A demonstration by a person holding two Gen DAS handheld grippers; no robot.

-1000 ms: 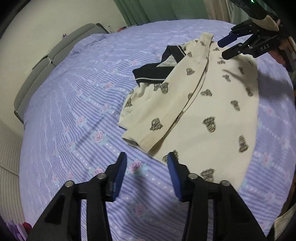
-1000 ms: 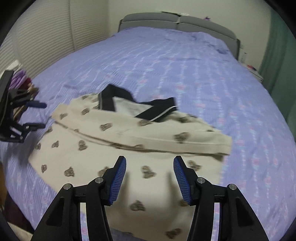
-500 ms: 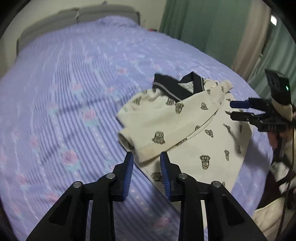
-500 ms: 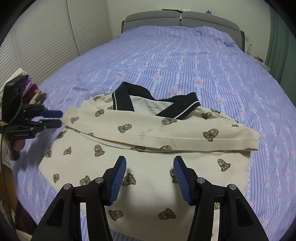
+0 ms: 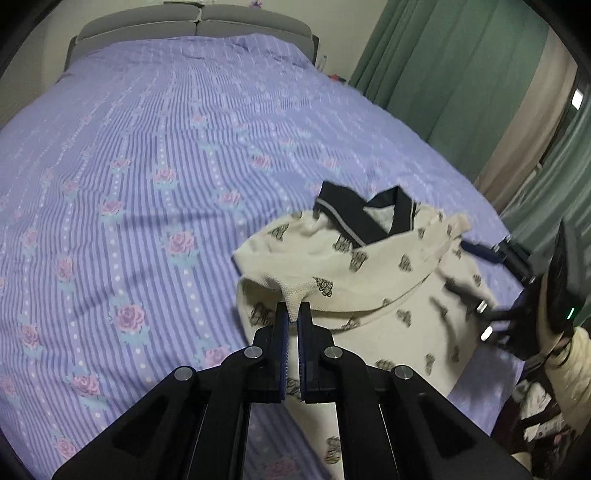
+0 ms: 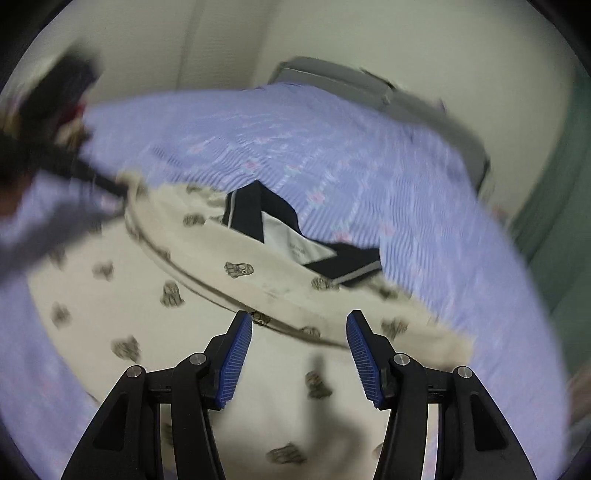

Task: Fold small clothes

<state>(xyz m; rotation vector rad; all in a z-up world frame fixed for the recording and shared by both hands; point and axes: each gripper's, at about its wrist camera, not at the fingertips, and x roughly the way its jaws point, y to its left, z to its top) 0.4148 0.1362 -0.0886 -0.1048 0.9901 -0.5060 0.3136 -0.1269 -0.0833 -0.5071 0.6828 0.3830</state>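
Observation:
A small cream polo shirt [image 5: 373, 280] with dark printed figures and a black collar [image 5: 364, 218] lies on the bed, its top part folded over. My left gripper [image 5: 292, 315] is shut on the folded sleeve edge at the shirt's left corner and lifts it slightly. My right gripper [image 6: 299, 332] is open and empty above the shirt's [image 6: 207, 306] lower half; it also shows in the left wrist view [image 5: 476, 273] at the shirt's right edge, blurred. The collar [image 6: 266, 218] lies beyond the fold.
The bed has a lilac striped cover with roses [image 5: 155, 155] and a grey headboard [image 5: 192, 22]. Green curtains [image 5: 443, 74] hang along the right side. The bed's near edge lies close to the shirt's hem.
My left gripper has closed on the shirt's folded sleeve corner and raised it. My right gripper has swung and tilted over the shirt, staying open; its view is now blurred.

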